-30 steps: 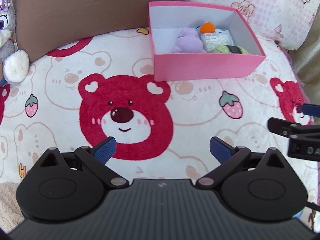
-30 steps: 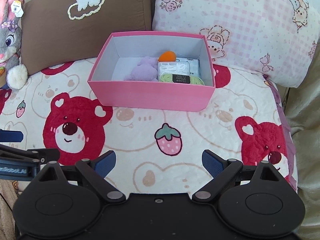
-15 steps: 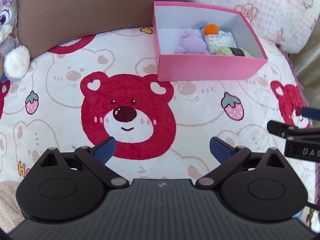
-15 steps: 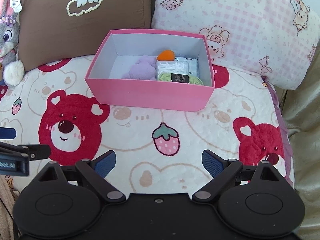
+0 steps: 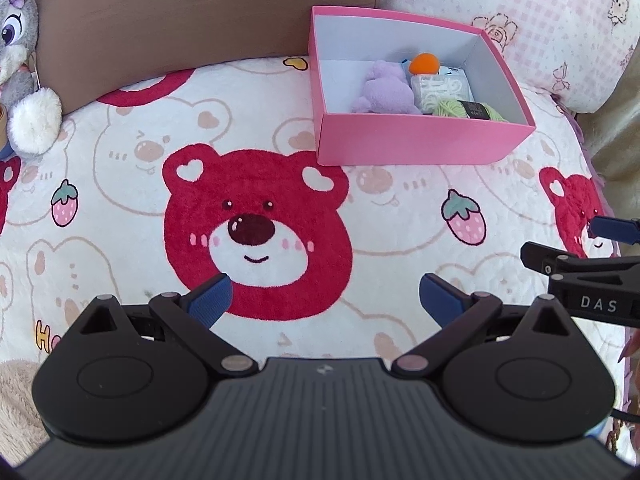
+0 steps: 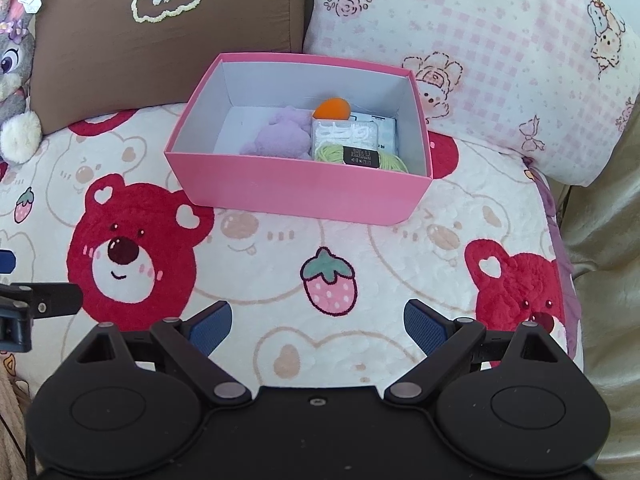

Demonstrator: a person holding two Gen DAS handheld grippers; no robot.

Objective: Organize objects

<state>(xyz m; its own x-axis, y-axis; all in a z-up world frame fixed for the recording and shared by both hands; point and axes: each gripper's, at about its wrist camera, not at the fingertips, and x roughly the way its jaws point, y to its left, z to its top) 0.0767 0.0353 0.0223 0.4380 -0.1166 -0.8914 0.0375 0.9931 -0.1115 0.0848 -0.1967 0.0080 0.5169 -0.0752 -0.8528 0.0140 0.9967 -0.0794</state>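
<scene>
A pink box (image 5: 420,142) (image 6: 296,194) stands on the bear-print blanket near the pillows. In it lie a purple plush (image 5: 386,88) (image 6: 282,136), an orange ball (image 5: 425,63) (image 6: 332,108), a clear packet with white cord (image 6: 345,134) and a green yarn skein with a black label (image 5: 472,109) (image 6: 360,157). My left gripper (image 5: 326,296) is open and empty over the big red bear. My right gripper (image 6: 318,322) is open and empty above the strawberry print, well short of the box. It also shows at the left wrist view's right edge (image 5: 580,248).
A brown cushion (image 6: 160,28) and a pink checked pillow (image 6: 480,52) lean behind the box. A grey bunny plush (image 5: 20,60) (image 6: 16,68) sits at the far left. The blanket's right edge (image 6: 560,240) drops to beige fabric.
Both grippers have drawn back and risen slightly from the box; the box now sits a little farther off in both views. Both jaws stay open.
</scene>
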